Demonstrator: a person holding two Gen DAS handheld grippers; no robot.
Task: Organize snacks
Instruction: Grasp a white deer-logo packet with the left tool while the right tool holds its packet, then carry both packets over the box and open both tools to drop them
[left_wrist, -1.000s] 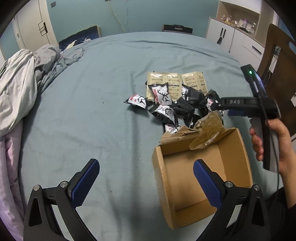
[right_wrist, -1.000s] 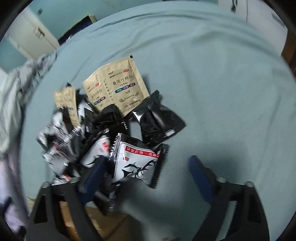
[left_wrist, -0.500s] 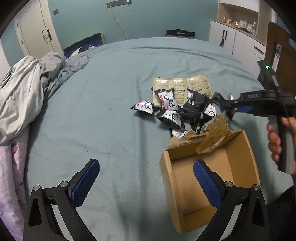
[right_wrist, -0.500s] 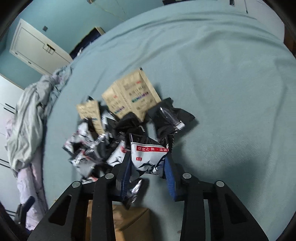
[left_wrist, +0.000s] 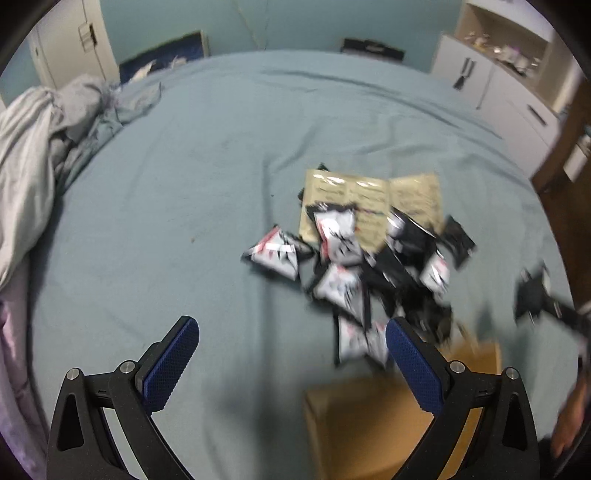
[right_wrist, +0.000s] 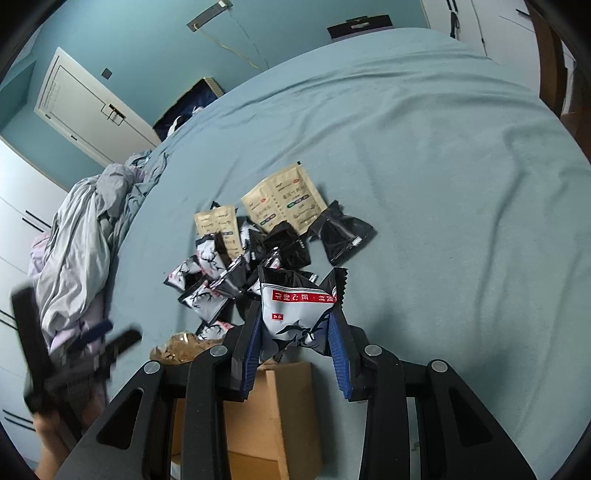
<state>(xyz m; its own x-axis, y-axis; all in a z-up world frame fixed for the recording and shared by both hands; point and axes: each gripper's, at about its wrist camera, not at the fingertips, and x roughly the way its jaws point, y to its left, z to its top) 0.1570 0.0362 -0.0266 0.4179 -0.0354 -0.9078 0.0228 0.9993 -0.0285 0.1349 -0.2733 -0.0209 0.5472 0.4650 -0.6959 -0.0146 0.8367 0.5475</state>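
right tongs (right_wrist: 295, 334) pinch a glossy crinkle-edged snack packet (right_wrist: 297, 314); left tongs (left_wrist: 290, 363) gape wide.

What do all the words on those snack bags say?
Red band on the white-and-black deer snack packet held in the right hand-held gripper: white Chinese characters, seen upside down; I cannot read them reliably.
Small red tag on that same packet: too small.
Tan paper sachets: printed lines and coloured labels, too small.
Pile of black-and-white deer packets: deer drawing only, print too small.
Left view: all blurred.
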